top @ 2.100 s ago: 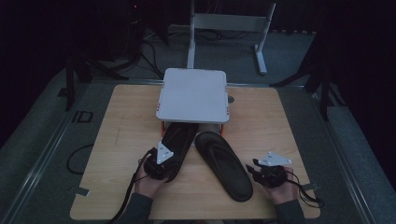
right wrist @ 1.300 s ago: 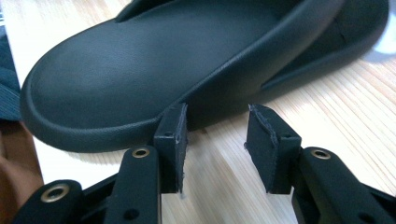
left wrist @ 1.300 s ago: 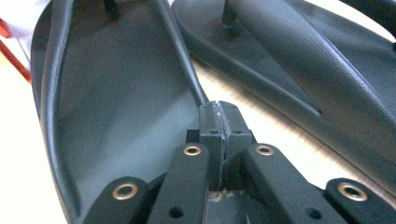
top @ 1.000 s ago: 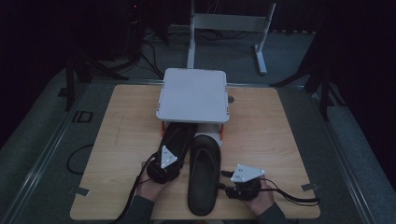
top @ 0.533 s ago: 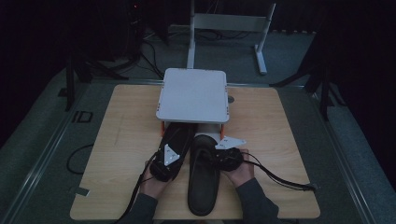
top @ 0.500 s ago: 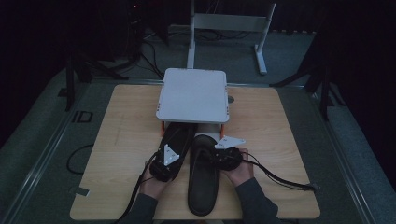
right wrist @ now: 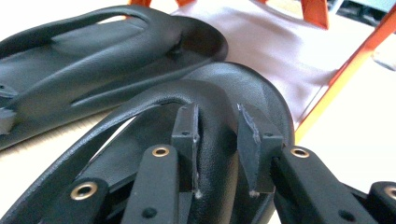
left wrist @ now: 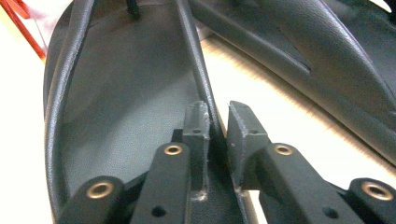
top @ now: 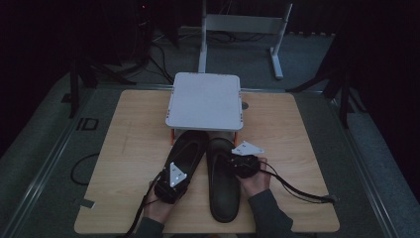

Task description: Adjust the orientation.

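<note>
Black sandals, two of them, lie side by side near the person's edge of the wooden table (top: pixel 124 148); the left sandal (top: pixel 190 148) and the right sandal (top: pixel 221 183) both point their toes toward the white rack (top: pixel 204 99) at the far middle of the table. Nearest the person, the left gripper (top: pixel 173 179) sits on the heel half of the left sandal; in the left gripper view its jaws are drawn close and pinch the sandal's raised inner rim (left wrist: pixel 201 88), with only that thin edge between the pads. The right gripper (top: pixel 243 163) rests on the strap side of the right sandal; in the right gripper view its jaws have just been closing and now straddle the strap (right wrist: pixel 215 126), which fills the gap between them; whether the pads press it firmly cannot be told, though contact appears made on the left pad.

Status, as a judgement: both sandals are grasped or very nearly so; the pair is aligned and close together, not touching along most of the length; neither sandal is lifted off the table. Farther off, the toes lie at the orange legs (right wrist: pixel 322 11) of the rack, under its front edge. Remaining work appears to be moving the pair forward beneath the rack, or onto it, then releasing both grips.
</note>
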### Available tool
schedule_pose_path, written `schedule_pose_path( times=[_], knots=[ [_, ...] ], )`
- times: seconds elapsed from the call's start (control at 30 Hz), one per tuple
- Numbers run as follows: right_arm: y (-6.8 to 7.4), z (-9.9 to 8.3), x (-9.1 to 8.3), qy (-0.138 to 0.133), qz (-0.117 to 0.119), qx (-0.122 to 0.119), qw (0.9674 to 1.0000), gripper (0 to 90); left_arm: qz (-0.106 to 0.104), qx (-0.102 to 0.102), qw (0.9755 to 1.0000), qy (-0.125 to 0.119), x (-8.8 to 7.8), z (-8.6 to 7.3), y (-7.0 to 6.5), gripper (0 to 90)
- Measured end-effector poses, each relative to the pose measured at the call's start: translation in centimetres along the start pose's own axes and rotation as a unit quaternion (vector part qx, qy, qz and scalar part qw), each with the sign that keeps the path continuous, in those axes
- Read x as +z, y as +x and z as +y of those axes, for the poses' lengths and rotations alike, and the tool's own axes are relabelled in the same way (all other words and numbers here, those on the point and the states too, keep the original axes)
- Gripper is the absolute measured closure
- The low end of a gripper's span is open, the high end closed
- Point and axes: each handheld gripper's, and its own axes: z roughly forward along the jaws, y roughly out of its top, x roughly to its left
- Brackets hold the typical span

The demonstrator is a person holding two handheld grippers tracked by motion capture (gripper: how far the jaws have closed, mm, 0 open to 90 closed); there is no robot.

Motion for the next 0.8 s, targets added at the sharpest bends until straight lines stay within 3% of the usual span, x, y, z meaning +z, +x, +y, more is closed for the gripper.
schedule_pose_path(
  times=[0.03,0.1,0.13,0.2,0.33,0.43,0.47,0.6,0.67,0.73,0.8],
  knots=[
    [-0.1,-0.1,0.2,0.008,0.001,0.002,1.0000,65.9,-0.004,-0.001,1.0000,-0.004,0.0,0.0,0.0,71.4],
    [-0.2,0.0,0.0,0.012,0.019,0.005,0.9997,57.4,-0.005,0.000,0.9999,-0.010,-0.1,0.0,0.0,67.4],
    [-0.2,0.0,0.0,0.012,0.019,0.005,0.9997,57.4,-0.006,0.001,0.9999,-0.013,-0.2,0.0,0.1,67.4],
    [-0.2,-0.1,-1.6,-0.004,0.030,-0.002,0.9996,51.5,-0.010,0.002,0.9997,-0.023,-0.6,0.0,0.1,64.3],
    [-0.3,-0.9,-3.6,-0.012,0.030,-0.009,0.9994,50.6,-0.012,0.001,0.9994,-0.034,-1.4,0.0,0.3,61.7],
    [-0.5,-3.1,-5.8,0.003,0.023,-0.018,0.9996,51.4,-0.015,-0.006,0.9992,-0.038,-1.8,-0.3,0.5,60.8],
    [-0.5,-3.1,-5.8,0.003,0.023,-0.018,0.9996,51.4,-0.016,-0.008,0.9992,-0.037,-1.9,-0.4,0.6,60.8],
    [0.3,-6.6,-7.3,0.049,0.027,-0.039,0.9977,51.6,-0.023,-0.008,0.9994,-0.025,-1.2,-0.3,0.7,61.2],
    [0.4,-7.1,-7.5,0.056,0.030,-0.042,0.9971,51.6,-0.020,-0.002,0.9996,-0.017,-0.4,-0.2,0.5,61.2],
    [0.7,-7.8,-7.6,0.068,0.035,-0.046,0.9960,51.9,-0.011,0.004,0.9999,-0.004,0.3,-0.1,0.3,66.5],
    [1.1,-8.3,-7.7,0.080,0.040,-0.056,0.9944,52.5,-0.014,0.000,0.9999,-0.005,0.2,0.0,0.4,79.5]
  ],
)
